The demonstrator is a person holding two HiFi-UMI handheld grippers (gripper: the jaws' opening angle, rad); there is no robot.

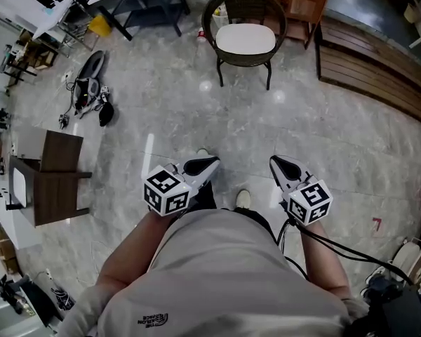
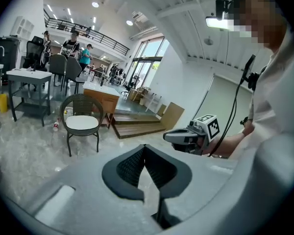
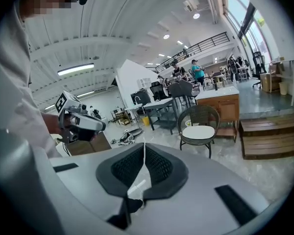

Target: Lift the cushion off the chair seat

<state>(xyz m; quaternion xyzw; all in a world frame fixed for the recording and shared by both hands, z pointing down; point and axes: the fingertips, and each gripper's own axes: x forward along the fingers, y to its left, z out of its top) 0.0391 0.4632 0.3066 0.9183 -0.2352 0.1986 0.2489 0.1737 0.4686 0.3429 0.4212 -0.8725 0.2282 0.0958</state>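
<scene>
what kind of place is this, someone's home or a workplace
Probably a large open workspace or lab hall, not a home: a high ceiling with a railed mezzanine, work tables with office chairs, and a polished stone floor around the wicker chair.

cushion [image 1: 245, 38]: white, flat | on seat of dark wicker chair [image 1: 244, 5] | chair upright on floor

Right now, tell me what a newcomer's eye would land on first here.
The dark wicker chair with its white cushion stands far ahead, top centre of the head view. Nearer, the left gripper and right gripper are held side by side before the person, both shut and empty.
</scene>
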